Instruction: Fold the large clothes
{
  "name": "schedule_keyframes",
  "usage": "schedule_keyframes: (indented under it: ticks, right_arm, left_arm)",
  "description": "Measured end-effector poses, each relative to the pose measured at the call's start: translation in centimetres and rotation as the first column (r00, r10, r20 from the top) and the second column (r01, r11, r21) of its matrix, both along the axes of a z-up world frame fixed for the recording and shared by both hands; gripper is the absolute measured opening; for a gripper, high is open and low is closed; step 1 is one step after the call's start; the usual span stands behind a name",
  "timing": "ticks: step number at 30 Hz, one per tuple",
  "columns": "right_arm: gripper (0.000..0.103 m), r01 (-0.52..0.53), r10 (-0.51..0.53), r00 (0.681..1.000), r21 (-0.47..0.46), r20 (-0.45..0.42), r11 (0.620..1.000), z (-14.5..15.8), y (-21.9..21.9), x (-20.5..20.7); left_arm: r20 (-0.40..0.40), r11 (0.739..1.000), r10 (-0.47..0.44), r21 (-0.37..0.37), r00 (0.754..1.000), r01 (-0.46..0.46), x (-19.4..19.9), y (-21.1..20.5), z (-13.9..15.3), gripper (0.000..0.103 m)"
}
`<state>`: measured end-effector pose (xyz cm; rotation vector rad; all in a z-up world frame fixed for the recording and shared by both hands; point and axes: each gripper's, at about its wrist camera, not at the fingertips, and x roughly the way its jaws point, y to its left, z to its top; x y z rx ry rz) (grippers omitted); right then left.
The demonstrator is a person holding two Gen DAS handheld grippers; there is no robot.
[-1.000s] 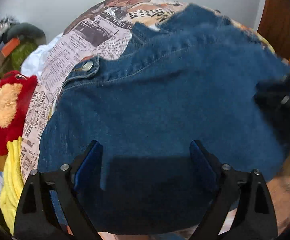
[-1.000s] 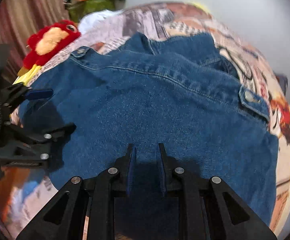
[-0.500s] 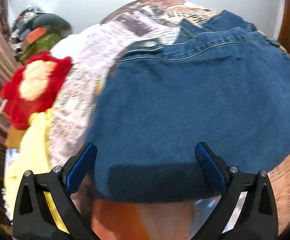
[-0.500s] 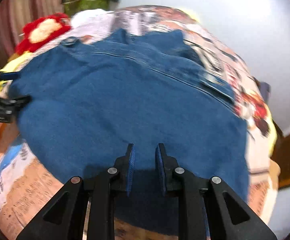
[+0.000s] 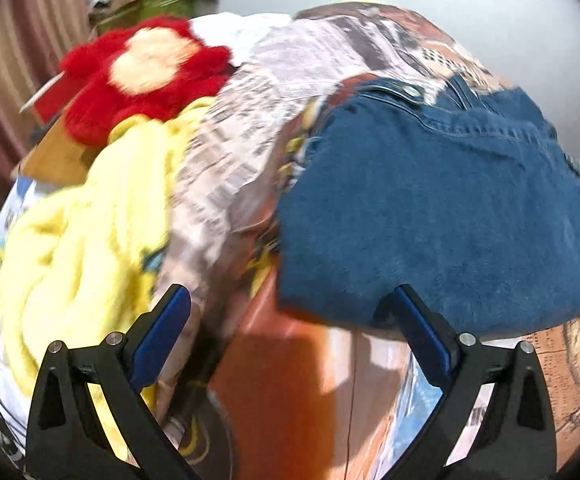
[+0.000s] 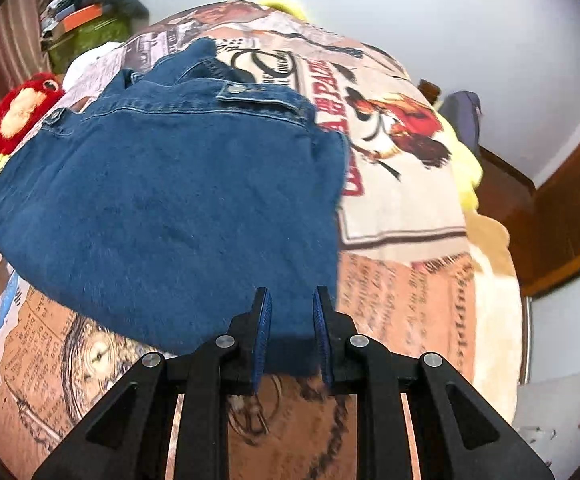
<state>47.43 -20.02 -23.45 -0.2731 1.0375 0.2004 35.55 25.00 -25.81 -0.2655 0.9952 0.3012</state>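
The folded denim jacket (image 6: 169,200) lies on a bed covered with a printed bedspread (image 6: 402,208) that shows newspaper text and pictures. Its near edge hangs a little over the orange part of the print.

The right gripper (image 6: 290,332) is at the near right corner of the jacket. Its fingers (image 6: 261,332) stand narrow, almost together, and the denim edge shows in the small gap between them; whether the blue pads really press the cloth I cannot tell from the picture.

The left gripper (image 5: 290,332) is at the near left corner of the jacket. Its fingers (image 5: 161,332) are wide apart and hold nothing; the right one is just beside the jacket's near edge, the left one is over the bedspread.

Left of the jacket lies a yellow cloth (image 5: 81,240), and beyond that a red plush toy (image 5: 145,76). The left view is blurred.
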Motion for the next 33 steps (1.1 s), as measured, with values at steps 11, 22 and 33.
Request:
schedule_keyframes:
  ticks: [11,22,33]
  right_arm:
    - [0.017,-0.084,0.089,0.996,0.218,-0.013,0.972,3.8,3.7,-1.2]
    - [0.017,-0.089,0.13,0.983,0.277,-0.133,0.957,-2.0,8.5,1.4]
    - [0.017,-0.077,0.141,0.975,0.332,-0.174,0.94,-2.1,7.8,2.3]
  left_arm:
    - [0.098,0.932,0.0,-0.361,0.995,0.035,-1.6,-1.3,0.5,0.101]
    - [0.063,0.788,-0.054,-0.61,0.997,0.081,4.3,-3.6,-4.9,0.099]
    - [0.073,0.77,0.212,-0.627,0.974,-0.121,6.6,-0.5,-5.2,0.056]
